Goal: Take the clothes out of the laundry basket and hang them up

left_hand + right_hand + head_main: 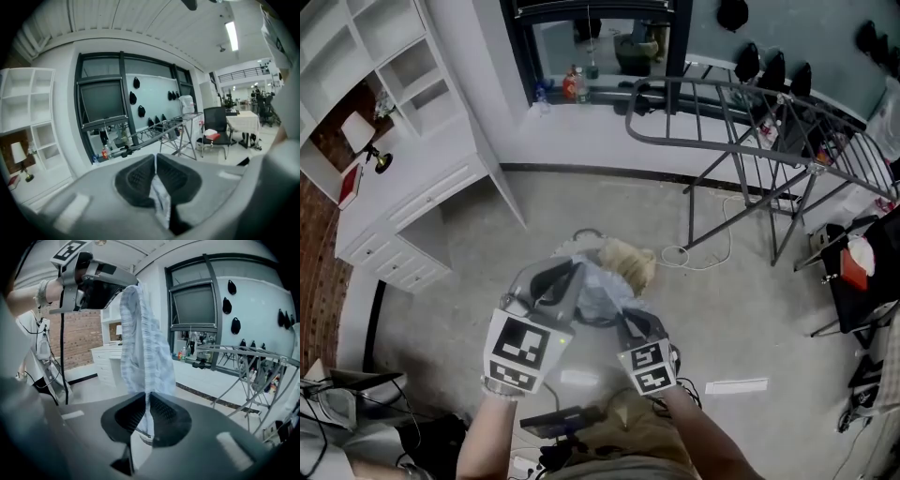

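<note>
**Garment pinched at both ends, ready to spread**

The left gripper [155, 161] is clenched tight on one edge of a pale striped garment [143, 348] and holds it up high. The right gripper [147, 404] has its jaws nipped together on the lower edge, so the cloth hangs between the two as a narrow, bunched strip. All this is happening right above the basket [581, 234], which sits on the floor [741, 309] with a beige piece [630, 262] left in it. The rack [750, 122] stands well apart, ahead and off to the right.

From where I stand, the step in hand looks like opening the garment out before carrying it over. To do that well, I'd keep both pinches firm and draw the grippers apart sideways until the top edge runs straight. The cloth should be lifted clear of the basket so it doesn't snag. The right gripper's hold looks thin, near the very hem, and could slip under a sharp tug.
</note>
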